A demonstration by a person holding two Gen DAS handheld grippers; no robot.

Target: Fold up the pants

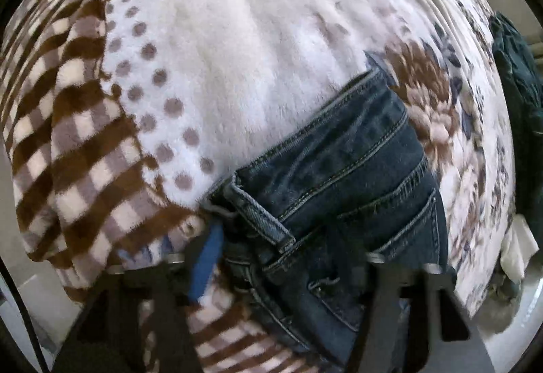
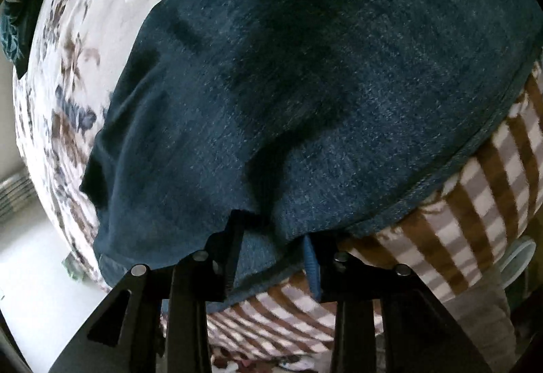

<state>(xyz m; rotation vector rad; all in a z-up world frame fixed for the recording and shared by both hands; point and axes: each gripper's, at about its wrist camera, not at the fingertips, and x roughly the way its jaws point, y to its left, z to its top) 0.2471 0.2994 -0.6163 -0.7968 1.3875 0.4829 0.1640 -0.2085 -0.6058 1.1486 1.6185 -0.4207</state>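
Note:
Dark blue jeans lie on a fleece blanket. In the left wrist view their waistband, belt loop and back pocket (image 1: 342, 166) run up from bottom centre. My left gripper (image 1: 271, 257) sits around the waistband with its fingers wide apart; the denim fills the gap and whether it grips is unclear. In the right wrist view a broad panel of denim (image 2: 305, 84) fills the frame. My right gripper (image 2: 271, 257) has the near fabric edge draped between its fingers; the jaws stand wide.
The blanket has a brown checked border (image 1: 74, 149), a white dotted centre (image 1: 220, 51) and flower print (image 1: 434, 108). A dark teal cloth (image 1: 516, 67) lies at the far right. Pale floor (image 2: 34, 271) shows past the blanket's edge.

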